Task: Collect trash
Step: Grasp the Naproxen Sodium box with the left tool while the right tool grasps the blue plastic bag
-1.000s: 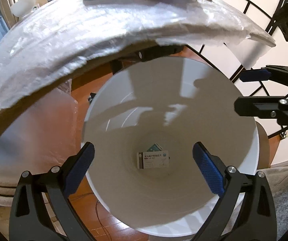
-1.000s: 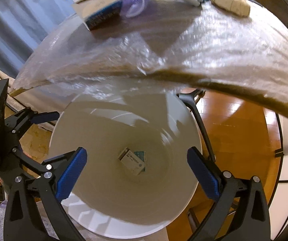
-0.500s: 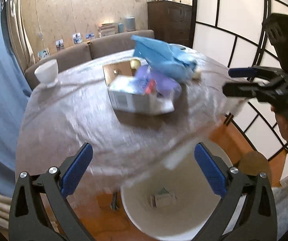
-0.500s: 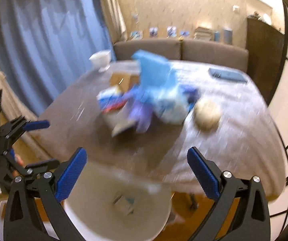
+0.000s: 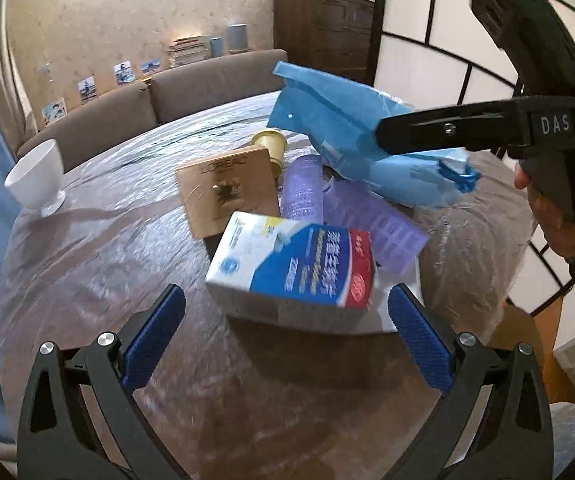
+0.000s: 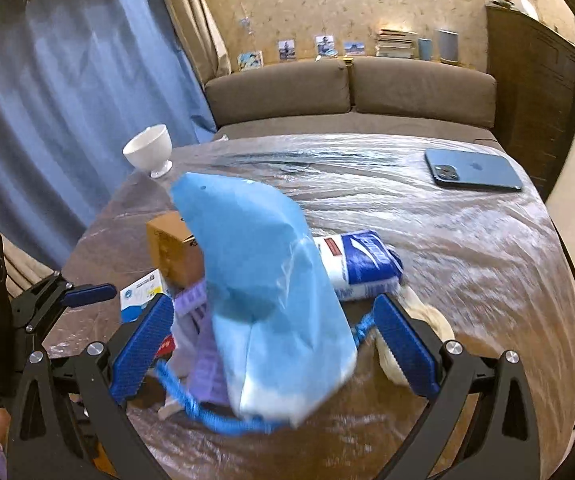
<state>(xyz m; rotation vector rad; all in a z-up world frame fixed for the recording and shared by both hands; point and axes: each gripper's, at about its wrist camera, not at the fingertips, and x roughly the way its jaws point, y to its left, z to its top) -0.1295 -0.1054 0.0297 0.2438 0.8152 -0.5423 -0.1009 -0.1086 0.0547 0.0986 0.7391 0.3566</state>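
Both grippers are released and grasp nothing: my left gripper [image 5: 285,342] hovers just short of the blue-and-white carton [image 5: 293,270], and my right gripper [image 6: 273,346] has its jaws spread to either side of the blue bag [image 6: 271,292]. The trash sits heaped together toward the near edge of the table [image 5: 87,248], with a tan box [image 5: 227,192], a purple packet [image 5: 371,228] and a small yellow cup [image 5: 270,144] behind the carton. A white bowl [image 5: 37,178] stands well apart at the left edge, and a phone [image 6: 473,176] lies near the far right corner; I judge neither to be trash.

I expect the carton to be light and stiff, so I would pinch it across its two short sides, gently, since thin card can buckle. The bag looks soft, crinkly and slippery; I would gather it low where the plastic bunches, near its blue cord [image 6: 191,400], not on the puffed top. The plastic film over the table looks slick, so things may slide when nudged.
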